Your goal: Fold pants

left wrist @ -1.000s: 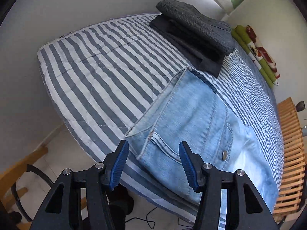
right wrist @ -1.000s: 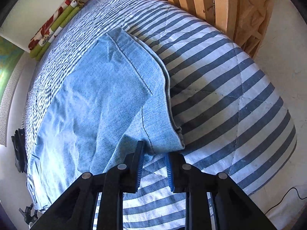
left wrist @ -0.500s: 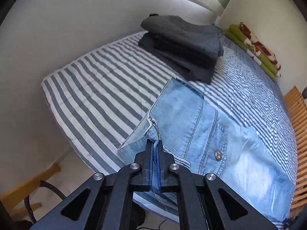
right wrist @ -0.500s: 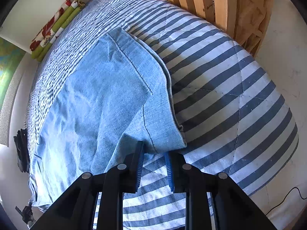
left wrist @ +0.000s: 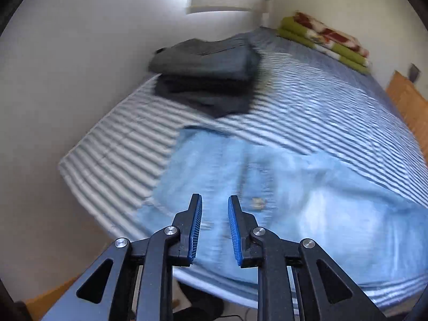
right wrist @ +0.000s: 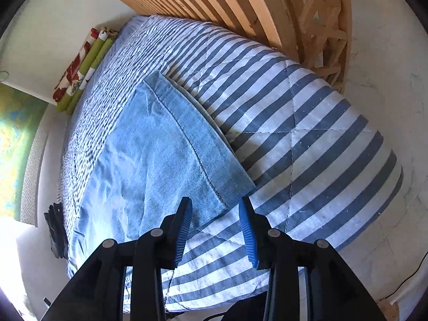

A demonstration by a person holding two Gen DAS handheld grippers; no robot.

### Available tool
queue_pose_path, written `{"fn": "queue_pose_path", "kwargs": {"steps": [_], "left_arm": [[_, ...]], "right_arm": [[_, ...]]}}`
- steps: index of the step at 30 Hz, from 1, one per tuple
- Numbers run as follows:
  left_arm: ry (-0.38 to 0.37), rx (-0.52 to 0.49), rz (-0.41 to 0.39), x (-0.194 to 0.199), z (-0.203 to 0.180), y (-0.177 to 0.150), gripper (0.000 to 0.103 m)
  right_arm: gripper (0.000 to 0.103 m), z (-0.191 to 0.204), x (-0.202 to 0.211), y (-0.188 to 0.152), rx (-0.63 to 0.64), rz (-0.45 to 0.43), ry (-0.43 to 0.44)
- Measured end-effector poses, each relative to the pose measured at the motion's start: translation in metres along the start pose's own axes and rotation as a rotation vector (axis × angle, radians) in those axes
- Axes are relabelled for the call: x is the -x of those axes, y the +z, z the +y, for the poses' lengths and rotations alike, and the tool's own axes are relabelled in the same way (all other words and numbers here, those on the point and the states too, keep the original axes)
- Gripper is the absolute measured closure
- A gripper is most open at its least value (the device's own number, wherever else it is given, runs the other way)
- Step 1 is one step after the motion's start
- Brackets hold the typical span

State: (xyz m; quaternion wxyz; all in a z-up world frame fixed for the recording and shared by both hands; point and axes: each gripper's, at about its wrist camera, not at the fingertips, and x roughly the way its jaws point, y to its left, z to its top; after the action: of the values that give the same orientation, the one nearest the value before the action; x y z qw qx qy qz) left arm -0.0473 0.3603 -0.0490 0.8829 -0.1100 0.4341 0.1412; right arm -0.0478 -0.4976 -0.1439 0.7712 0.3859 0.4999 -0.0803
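Light blue jeans [left wrist: 281, 187] lie flat along the near side of the striped bed. The left wrist view is blurred; the waist end with its metal button [left wrist: 257, 202] lies just ahead of my left gripper [left wrist: 214, 208], which is open and holds nothing. In the right wrist view the leg-hem end of the jeans [right wrist: 171, 155] lies smooth on the cover. My right gripper [right wrist: 215, 208] is open, its fingers standing either side of the hem's near corner and a little above it.
The blue-and-white striped mattress [right wrist: 307, 139] fills both views. A stack of folded dark clothes [left wrist: 206, 72] sits at the wall side. A rolled green and red blanket [left wrist: 326, 42] lies at the far end. A wooden slatted frame [right wrist: 240, 8] stands beside the bed.
My left gripper let go of the waistband and opened, pulling back and up. My right gripper opened wider and drew back; the hem corner now lies flat.
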Motion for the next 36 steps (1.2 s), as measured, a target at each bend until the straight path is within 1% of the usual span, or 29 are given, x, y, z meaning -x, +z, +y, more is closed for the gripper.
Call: {"fn": "queue_pose_path", "kwargs": {"steps": [2, 4, 6, 7, 9, 10, 12, 14, 15, 16, 17, 18, 19, 22, 24, 25, 26, 27, 28, 29, 30, 31, 32, 36], "left_arm": [[-0.098, -0.136, -0.015, 0.004, -0.068, 0.003, 0.072], [-0.231, -0.268, -0.005, 0.005, -0.145, -0.002, 0.068], [-0.364, -0.390, 0.026, 0.003, -0.221, -0.013, 0.068], [-0.435, -0.452, 0.041, 0.004, -0.260, -0.023, 0.068], [-0.557, -0.564, 0.089, 0.008, -0.335, -0.045, 0.068], [-0.606, -0.625, 0.106, 0.010, -0.371, -0.058, 0.068], [-0.684, -0.760, 0.123, 0.019, -0.440, -0.093, 0.068], [-0.749, -0.894, 0.128, 0.032, -0.501, -0.127, 0.066], [-0.783, -0.959, 0.122, 0.039, -0.530, -0.144, 0.064], [-0.816, -1.026, 0.120, 0.045, -0.555, -0.161, 0.055], [-0.832, -1.096, 0.120, 0.049, -0.580, -0.178, 0.047], [-0.838, -1.164, 0.109, 0.054, -0.602, -0.195, 0.046], [-0.836, -1.227, 0.083, 0.059, -0.621, -0.212, 0.046], [-0.772, -1.411, 0.002, 0.063, -0.671, -0.256, 0.045], [-0.730, -1.494, -0.035, 0.058, -0.693, -0.276, 0.045], [-0.721, -1.516, -0.046, 0.056, -0.703, -0.282, 0.045], [-0.730, -1.527, -0.037, 0.055, -0.710, -0.286, 0.045], [-0.751, -1.517, -0.021, 0.054, -0.714, -0.284, 0.047], [-0.774, -1.484, -0.003, 0.053, -0.716, -0.278, 0.062], [-0.808, -1.432, 0.035, 0.051, -0.716, -0.268, 0.080], [-0.853, -1.367, 0.086, 0.049, -0.716, -0.257, 0.082], [-0.890, -1.306, 0.115, 0.046, -0.713, -0.246, 0.085], [-0.898, -1.260, 0.124, 0.043, -0.709, -0.237, 0.090], [-0.918, -1.117, 0.185, 0.025, -0.694, -0.207, 0.091]], "right_arm": [[0.070, 0.000, -0.002, 0.001, 0.004, 0.007, 0.013], [0.070, 0.005, -0.005, 0.002, 0.017, 0.009, 0.013], [0.070, 0.007, -0.007, 0.002, 0.016, 0.015, 0.017], [0.071, 0.007, -0.009, 0.001, 0.014, 0.029, 0.032], [0.085, 0.010, -0.013, -0.001, 0.019, 0.056, 0.051], [0.085, 0.013, -0.013, -0.001, 0.029, 0.058, 0.041], [0.085, 0.015, -0.006, 0.000, 0.043, 0.030, 0.028], [0.083, 0.011, 0.000, 0.000, 0.036, 0.012, 0.013], [0.082, 0.007, 0.001, 0.000, 0.027, 0.017, 0.017], [0.082, 0.001, 0.002, 0.001, 0.013, 0.022, 0.021], [0.082, -0.005, 0.003, 0.002, -0.004, 0.025, 0.023], [0.082, -0.011, 0.004, 0.003, -0.019, 0.025, 0.023], [0.082, -0.016, 0.005, 0.004, -0.035, 0.024, 0.021], [0.082, -0.031, 0.008, 0.007, -0.064, 0.020, 0.031], [0.082, -0.036, 0.008, 0.009, -0.074, 0.021, 0.038], [0.082, -0.037, 0.008, 0.010, -0.073, 0.027, 0.040], [0.082, -0.037, 0.008, 0.011, -0.069, 0.030, 0.042], [0.082, -0.036, 0.008, 0.012, -0.062, 0.032, 0.045], [0.082, -0.035, 0.009, 0.013, -0.054, 0.029, 0.046], [0.082, -0.035, 0.010, 0.014, -0.048, 0.025, 0.046], [0.082, -0.035, 0.011, 0.015, -0.045, 0.022, 0.048], [0.082, -0.035, 0.012, 0.015, -0.043, 0.019, 0.051], [0.082, -0.035, 0.013, 0.015, -0.045, 0.019, 0.054], [0.081, -0.033, 0.009, 0.015, -0.048, 0.031, 0.066]]}}
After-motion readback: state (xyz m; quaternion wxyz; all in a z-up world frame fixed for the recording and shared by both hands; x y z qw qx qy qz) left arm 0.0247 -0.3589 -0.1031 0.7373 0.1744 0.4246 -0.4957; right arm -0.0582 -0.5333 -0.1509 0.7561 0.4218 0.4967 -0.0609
